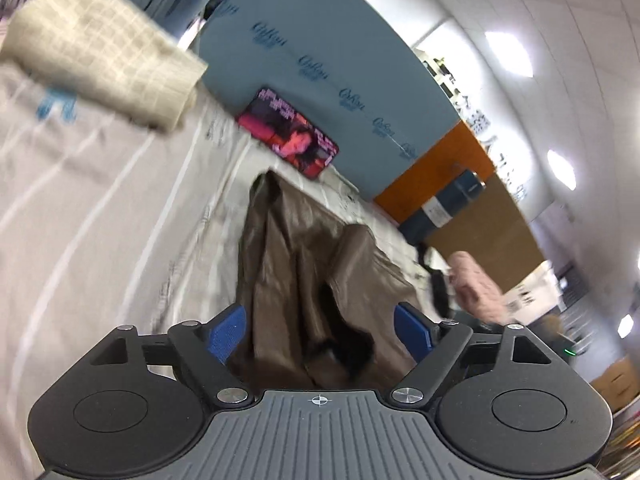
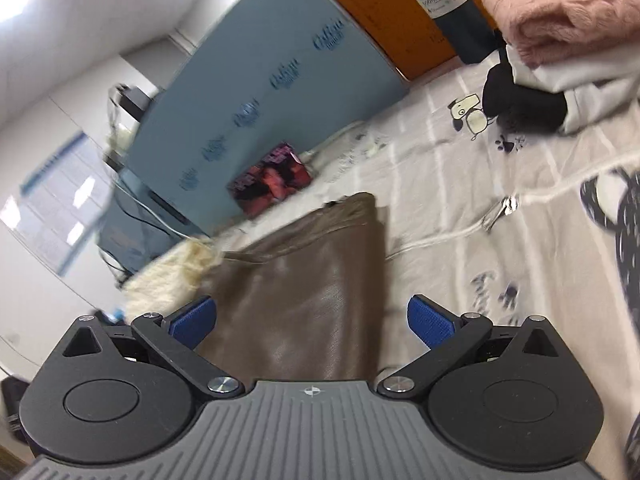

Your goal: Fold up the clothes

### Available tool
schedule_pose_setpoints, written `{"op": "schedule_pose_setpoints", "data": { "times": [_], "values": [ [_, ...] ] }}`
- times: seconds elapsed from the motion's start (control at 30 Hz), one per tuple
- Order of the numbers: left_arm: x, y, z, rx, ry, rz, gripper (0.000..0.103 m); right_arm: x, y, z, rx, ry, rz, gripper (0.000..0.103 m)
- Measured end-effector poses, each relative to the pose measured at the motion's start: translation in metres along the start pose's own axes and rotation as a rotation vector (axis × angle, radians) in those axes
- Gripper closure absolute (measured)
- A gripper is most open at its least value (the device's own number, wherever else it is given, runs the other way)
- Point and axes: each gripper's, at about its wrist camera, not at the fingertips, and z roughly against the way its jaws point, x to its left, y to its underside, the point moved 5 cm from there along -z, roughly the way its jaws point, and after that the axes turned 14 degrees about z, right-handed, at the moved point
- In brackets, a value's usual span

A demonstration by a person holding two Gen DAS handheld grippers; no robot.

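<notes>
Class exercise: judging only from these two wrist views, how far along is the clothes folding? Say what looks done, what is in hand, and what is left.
Done: a cream checked garment and a pink fluffy one already lie folded on the bed sheet. In hand: the brown leather-look garment lies rumpled between the open left gripper and open right gripper; neither grips it. Left: folding that garment, and probably the black-and-white pile.

The left black-armed two-finger gripper (image 1: 320, 326) carries blue ribbed finger pads (image 1: 227, 332) and silver screws at its pivots. At six o'clock sits a grey ridged plastic body with a white crosshair mark. The right black-armed two-finger gripper (image 2: 312, 320) looks identical, blue ribbed pads (image 2: 430, 320) included.
</notes>
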Motion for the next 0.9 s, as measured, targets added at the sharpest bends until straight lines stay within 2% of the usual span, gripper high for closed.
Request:
{"op": "schedule_pose_setpoints", "data": {
  "times": [0.1, 0.17, 0.27, 0.3, 0.4, 0.57, 0.7, 0.8, 0.9],
  "values": [
    [0.003, 0.017, -0.002, 0.06, -0.03, 0.025, 0.016, -0.008, -0.01, -0.012, 0.054, 0.019, -0.007, 0.0],
    [0.003, 0.029, -0.007, 0.111, -0.055, 0.017, 0.016, -0.011, -0.012, -0.019, 0.055, 0.032, -0.014, 0.0],
    [0.001, 0.043, -0.015, 0.148, -0.079, -0.063, 0.011, -0.014, -0.015, -0.022, 0.037, 0.041, -0.012, 0.0],
    [0.001, 0.046, -0.018, 0.153, -0.081, -0.084, 0.007, -0.015, -0.015, -0.022, 0.028, 0.041, -0.018, 0.0],
    [0.001, 0.042, -0.028, 0.145, -0.031, -0.05, 0.004, -0.019, -0.014, -0.022, 0.011, 0.002, -0.045, 0.0],
    [0.011, 0.027, -0.044, 0.047, 0.075, 0.144, 0.002, -0.019, -0.012, -0.022, -0.019, -0.075, -0.072, 0.0],
    [0.006, 0.026, -0.051, -0.002, 0.049, 0.14, 0.001, -0.012, -0.011, -0.025, -0.005, -0.113, -0.041, 0.0],
    [0.002, 0.029, -0.051, 0.04, 0.007, 0.095, 0.001, -0.011, -0.011, -0.026, 0.0, -0.122, -0.035, 0.0],
    [0.004, 0.027, -0.04, 0.059, -0.038, 0.184, 0.001, -0.01, -0.011, -0.026, 0.005, -0.117, -0.024, 0.0]
  ]
}}
